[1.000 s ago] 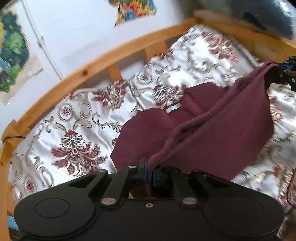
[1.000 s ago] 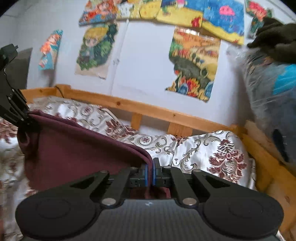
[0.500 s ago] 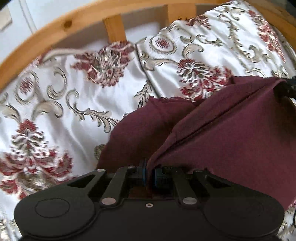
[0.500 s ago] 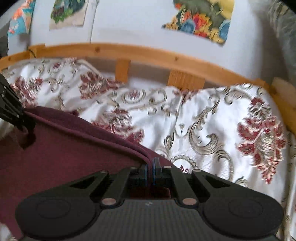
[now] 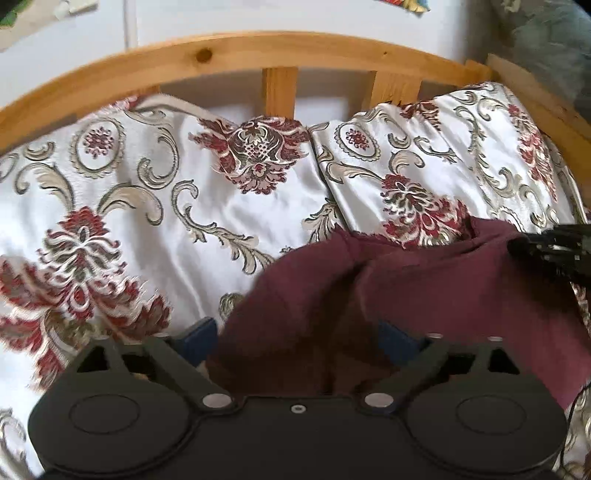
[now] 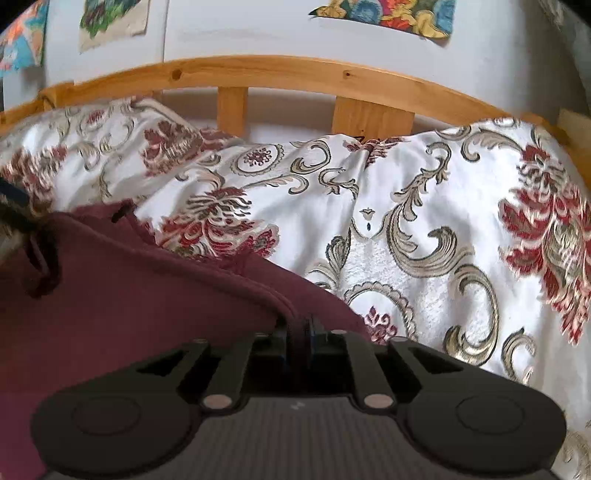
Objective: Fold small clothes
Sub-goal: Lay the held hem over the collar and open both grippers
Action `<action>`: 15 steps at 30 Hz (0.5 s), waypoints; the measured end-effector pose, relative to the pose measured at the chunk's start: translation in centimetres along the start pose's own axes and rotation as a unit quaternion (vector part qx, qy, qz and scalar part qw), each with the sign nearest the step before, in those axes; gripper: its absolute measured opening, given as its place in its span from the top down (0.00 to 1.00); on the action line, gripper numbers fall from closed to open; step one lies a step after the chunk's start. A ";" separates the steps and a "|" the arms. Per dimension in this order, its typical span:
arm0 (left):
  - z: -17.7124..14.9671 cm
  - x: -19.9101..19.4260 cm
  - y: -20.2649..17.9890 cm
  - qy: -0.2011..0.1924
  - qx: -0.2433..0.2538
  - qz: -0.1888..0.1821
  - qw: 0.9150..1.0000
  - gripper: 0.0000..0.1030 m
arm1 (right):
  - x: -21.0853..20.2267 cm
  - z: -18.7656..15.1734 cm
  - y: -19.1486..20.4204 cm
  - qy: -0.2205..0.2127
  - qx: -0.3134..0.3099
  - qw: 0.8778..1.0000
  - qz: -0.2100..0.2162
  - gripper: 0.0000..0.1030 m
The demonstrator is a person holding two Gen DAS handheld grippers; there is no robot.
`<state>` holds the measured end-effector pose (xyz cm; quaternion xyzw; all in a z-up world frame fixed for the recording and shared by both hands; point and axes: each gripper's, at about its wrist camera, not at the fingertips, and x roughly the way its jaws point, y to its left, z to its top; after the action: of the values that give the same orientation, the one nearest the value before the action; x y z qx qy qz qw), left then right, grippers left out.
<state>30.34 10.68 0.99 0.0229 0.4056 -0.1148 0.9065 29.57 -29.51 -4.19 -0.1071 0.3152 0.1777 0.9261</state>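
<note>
Our left gripper (image 5: 295, 339) had its jaws spread wide, with the blue pads far apart and the dark red cloth (image 5: 424, 295) lying loose between them, not pinched. Our right gripper (image 6: 299, 328) had its jaws squeezed tight on the thick rolled edge of the same cloth, right at the fingertips. The cloth lay low on the bed cover (image 5: 155, 206), the shiny white one with red flowers and gold swirls. In the left view it looked doubled over, one layer on top of another, with a soft bump running up the middle. In that same view the right gripper's dark tip showed at the far right corner of the cloth. We judged that we were setting down a fold, and that one side was let go while the other was not. To do it well, we thought the right side should come down flat on the layer below before its jaws opened, so the edges would line up. The edge should go down gently, not drop, because soft cloth slides and bunches on a slippery cover. The left gripper should pull straight back, so its pads would not catch the cloth and drag it. Behind the bed stood the wooden bed rail (image 6: 295, 74), and paper pictures (image 6: 114, 18) hung on the wall above it.
</note>
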 end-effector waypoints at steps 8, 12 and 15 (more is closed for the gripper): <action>-4.3 -1.4 -3.5 -0.001 0.078 0.001 0.997 0.02 | -4.6 -2.4 -0.2 -0.031 0.043 0.998 0.030 0.17; -5.6 -1.0 -5.7 -0.004 0.141 0.029 0.990 0.07 | -7.0 -5.1 0.7 -0.036 0.073 0.997 -0.007 0.17; -6.0 -0.2 -6.7 0.005 0.163 0.048 0.985 0.30 | -8.4 -7.5 1.4 -0.048 0.095 0.994 -0.027 0.18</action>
<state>24.32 4.99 -2.55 0.1903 0.3845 -0.1360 0.8930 18.69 -32.77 -4.93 -0.0182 0.2826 0.1267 0.9507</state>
